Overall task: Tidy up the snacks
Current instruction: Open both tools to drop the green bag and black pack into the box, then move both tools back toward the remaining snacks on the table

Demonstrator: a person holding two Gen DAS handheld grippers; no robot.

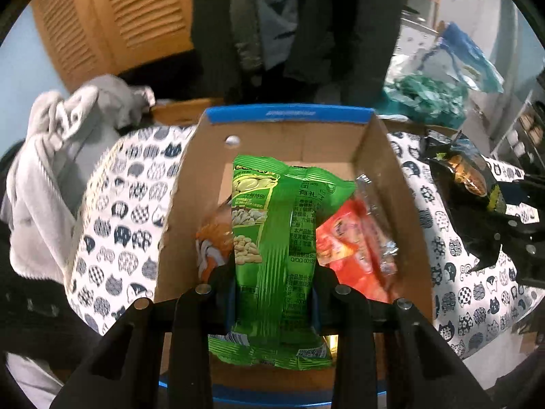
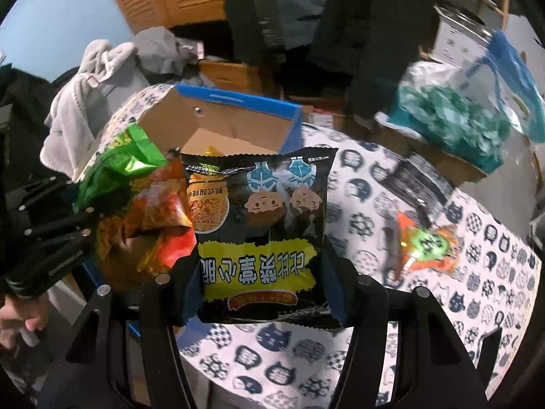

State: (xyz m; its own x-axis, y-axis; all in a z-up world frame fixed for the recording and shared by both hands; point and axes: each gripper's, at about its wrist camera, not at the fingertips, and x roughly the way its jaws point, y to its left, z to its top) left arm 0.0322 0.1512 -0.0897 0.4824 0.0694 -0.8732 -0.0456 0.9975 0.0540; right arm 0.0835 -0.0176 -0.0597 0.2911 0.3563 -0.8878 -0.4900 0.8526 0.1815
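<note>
Left wrist view: left gripper [image 1: 272, 293] pinching a glossy green packet [image 1: 272, 238], crinkled foil, hanging over the open cardboard box [image 1: 391, 184] with orange and red packets [image 1: 354, 248] inside. Step in hand: dropping snacks into the box; next, lower and release.

Right wrist view: right gripper [image 2: 260, 289] clamped on a flat black packet [image 2: 259, 225], held above the cat-print tabletop [image 2: 374, 187] just beside the box. One orange packet [image 2: 425, 245] left lying loose.

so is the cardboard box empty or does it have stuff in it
Not empty: the cardboard box already holds a red packet and an orange one.
</note>
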